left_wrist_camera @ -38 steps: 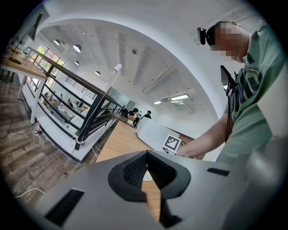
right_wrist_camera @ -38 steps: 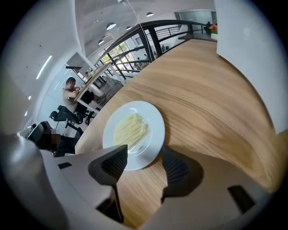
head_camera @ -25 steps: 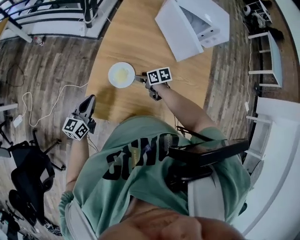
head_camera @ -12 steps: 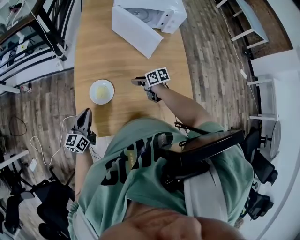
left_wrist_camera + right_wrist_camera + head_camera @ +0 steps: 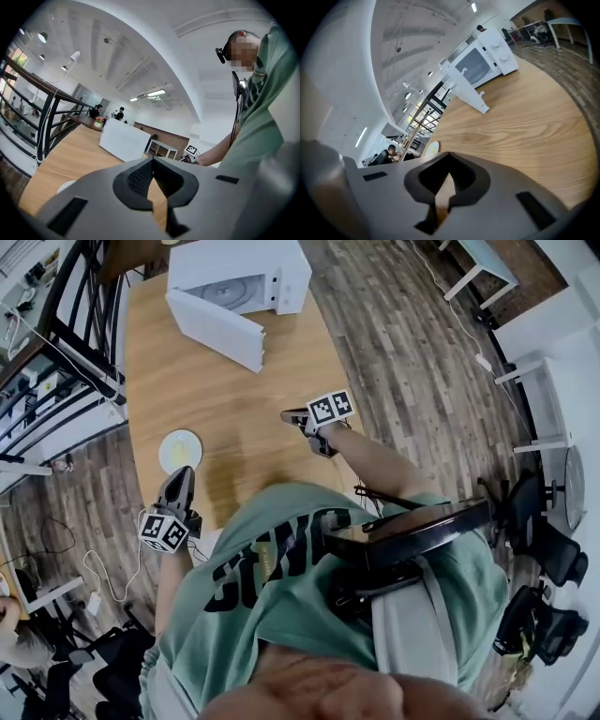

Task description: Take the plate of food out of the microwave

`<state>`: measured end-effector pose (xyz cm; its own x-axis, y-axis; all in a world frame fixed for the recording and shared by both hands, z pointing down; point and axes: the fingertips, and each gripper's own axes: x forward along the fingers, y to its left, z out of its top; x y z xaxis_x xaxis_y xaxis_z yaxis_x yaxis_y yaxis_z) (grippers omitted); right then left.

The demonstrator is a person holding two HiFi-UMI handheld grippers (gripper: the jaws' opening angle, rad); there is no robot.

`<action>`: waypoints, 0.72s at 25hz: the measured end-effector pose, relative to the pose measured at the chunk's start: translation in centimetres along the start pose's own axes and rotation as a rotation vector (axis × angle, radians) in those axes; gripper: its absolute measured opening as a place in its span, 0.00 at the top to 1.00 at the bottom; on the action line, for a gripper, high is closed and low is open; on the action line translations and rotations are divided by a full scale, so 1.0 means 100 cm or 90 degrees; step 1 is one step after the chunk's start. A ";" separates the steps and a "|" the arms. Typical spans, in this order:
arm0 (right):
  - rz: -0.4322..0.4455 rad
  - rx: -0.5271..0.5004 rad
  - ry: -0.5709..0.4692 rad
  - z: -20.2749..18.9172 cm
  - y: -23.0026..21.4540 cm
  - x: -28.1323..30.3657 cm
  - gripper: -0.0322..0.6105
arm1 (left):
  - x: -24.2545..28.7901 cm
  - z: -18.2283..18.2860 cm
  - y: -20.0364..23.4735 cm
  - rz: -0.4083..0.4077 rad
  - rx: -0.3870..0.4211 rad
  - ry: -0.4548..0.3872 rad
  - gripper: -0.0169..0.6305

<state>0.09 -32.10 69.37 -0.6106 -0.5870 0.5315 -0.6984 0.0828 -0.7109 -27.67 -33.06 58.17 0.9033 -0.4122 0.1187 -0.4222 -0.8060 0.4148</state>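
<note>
Head view shows the plate of food on the table near its edge, outside the open microwave, with the empty left gripper closed just beside it and the right gripper just closed on nothing; a stray left swing could knock it off.

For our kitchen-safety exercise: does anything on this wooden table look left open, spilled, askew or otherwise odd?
The white microwave oven stands with its door swung wide open and its chamber empty. The round white plate of yellow food sits close to the light wooden table's edge. No spill shows.
</note>
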 end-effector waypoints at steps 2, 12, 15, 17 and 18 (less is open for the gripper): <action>0.020 0.003 -0.012 -0.007 -0.013 -0.031 0.94 | 0.017 -0.002 -0.029 -0.003 0.016 0.004 0.97; 0.128 0.019 -0.073 -0.049 -0.099 -0.222 0.94 | 0.128 -0.058 -0.229 -0.016 0.021 0.035 0.97; 0.132 0.036 -0.082 -0.069 -0.139 -0.282 0.94 | 0.165 -0.083 -0.287 -0.037 0.015 0.063 0.97; 0.124 0.055 -0.093 -0.082 -0.169 -0.318 0.94 | 0.184 -0.096 -0.320 -0.049 0.025 0.082 0.97; 0.121 0.071 -0.105 -0.090 -0.184 -0.332 0.94 | 0.191 -0.100 -0.332 -0.055 0.032 0.093 0.97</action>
<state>29.84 -6.86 68.91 -0.6512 -0.6935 0.3082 -0.5265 0.1203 -0.8416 4.40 -9.91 55.72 0.9360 -0.2782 0.2155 -0.3432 -0.8571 0.3842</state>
